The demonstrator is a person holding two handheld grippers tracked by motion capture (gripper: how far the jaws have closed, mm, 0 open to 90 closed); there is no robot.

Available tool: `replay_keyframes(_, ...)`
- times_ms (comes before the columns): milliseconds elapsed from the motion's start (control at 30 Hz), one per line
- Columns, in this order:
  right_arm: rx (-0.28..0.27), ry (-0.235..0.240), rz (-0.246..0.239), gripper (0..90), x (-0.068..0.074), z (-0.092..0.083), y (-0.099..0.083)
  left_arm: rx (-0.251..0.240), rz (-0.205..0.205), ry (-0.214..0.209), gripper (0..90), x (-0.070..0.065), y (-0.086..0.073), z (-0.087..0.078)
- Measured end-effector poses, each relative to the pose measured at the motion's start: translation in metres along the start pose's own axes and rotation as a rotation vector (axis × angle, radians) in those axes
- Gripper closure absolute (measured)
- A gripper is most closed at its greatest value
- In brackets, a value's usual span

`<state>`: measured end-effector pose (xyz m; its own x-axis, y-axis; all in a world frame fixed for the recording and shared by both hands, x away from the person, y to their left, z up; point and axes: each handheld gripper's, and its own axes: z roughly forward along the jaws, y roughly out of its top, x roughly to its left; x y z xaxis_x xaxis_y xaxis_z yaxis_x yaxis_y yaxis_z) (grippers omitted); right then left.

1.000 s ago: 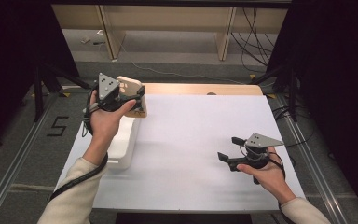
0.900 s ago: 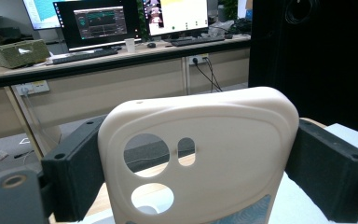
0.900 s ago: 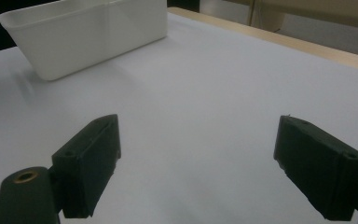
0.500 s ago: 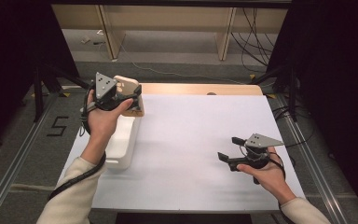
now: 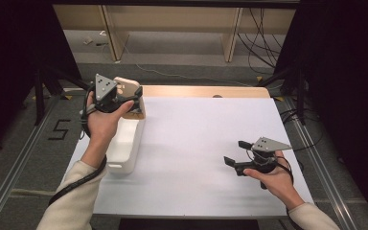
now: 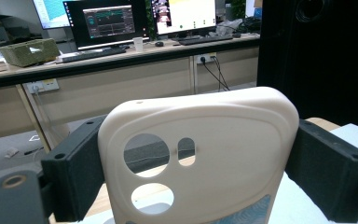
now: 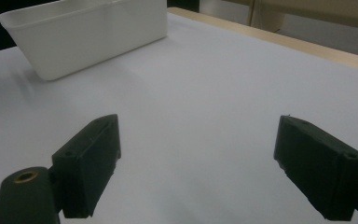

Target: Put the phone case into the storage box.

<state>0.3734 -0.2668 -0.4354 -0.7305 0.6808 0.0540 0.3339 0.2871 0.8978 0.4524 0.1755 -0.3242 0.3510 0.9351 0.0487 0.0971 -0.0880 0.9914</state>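
One phone case, cream-coloured, sits clamped between the two black jaws of the left gripper. In the left gripper view the jaws press on its two long edges, and the case stands upright with its back toward the camera. That back has three cut-outs: two round holes and one small slot between them. A patch of blue pattern shows at its lower edge.

In the high view the left gripper is held up over the far left part of the table, above the far end of one white tub. The tub is long and open-topped, lying on the white table cover near the left edge. The right gripper view shows the same tub from the side; its inside is not visible.

The right gripper is low over the near right part of the table, well apart from the tub. Its two jaws stand wide apart with nothing between them, only bare white cover below.

Two grippers, one case, one tub. Beyond the table, the left gripper view shows three monitors on a desk.
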Motion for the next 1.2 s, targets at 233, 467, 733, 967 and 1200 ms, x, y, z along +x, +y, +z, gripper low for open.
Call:
replay_keyframes(233, -0.001, 0.001, 0.000, 15.5, 0.000, 0.000, 0.000, 0.006, 0.001, 0.005, 11.2, 0.004, -0.001, 0.000)
replay_keyframes(467, 0.000, 0.000, 0.000, 15.5, 0.000, 0.000, 0.000, 0.012, 0.000, 0.010, 11.1, 0.008, -0.002, 0.001)
replay_keyframes(733, -0.001, 0.000, 0.000, 15.5, 0.000, 0.000, 0.000, 0.023, -0.003, 0.020, 11.1, 0.014, -0.006, 0.003)
replay_keyframes(967, -0.001, 0.001, 0.000, 15.5, 0.000, 0.000, 0.000, 0.031, 0.000, 0.026, 11.1, 0.017, -0.009, 0.005)
replay_keyframes(1200, 0.000, 0.001, 0.000, 15.5, 0.000, 0.001, 0.000, 0.038, -0.002, 0.031, 11.1, 0.021, -0.010, 0.006)
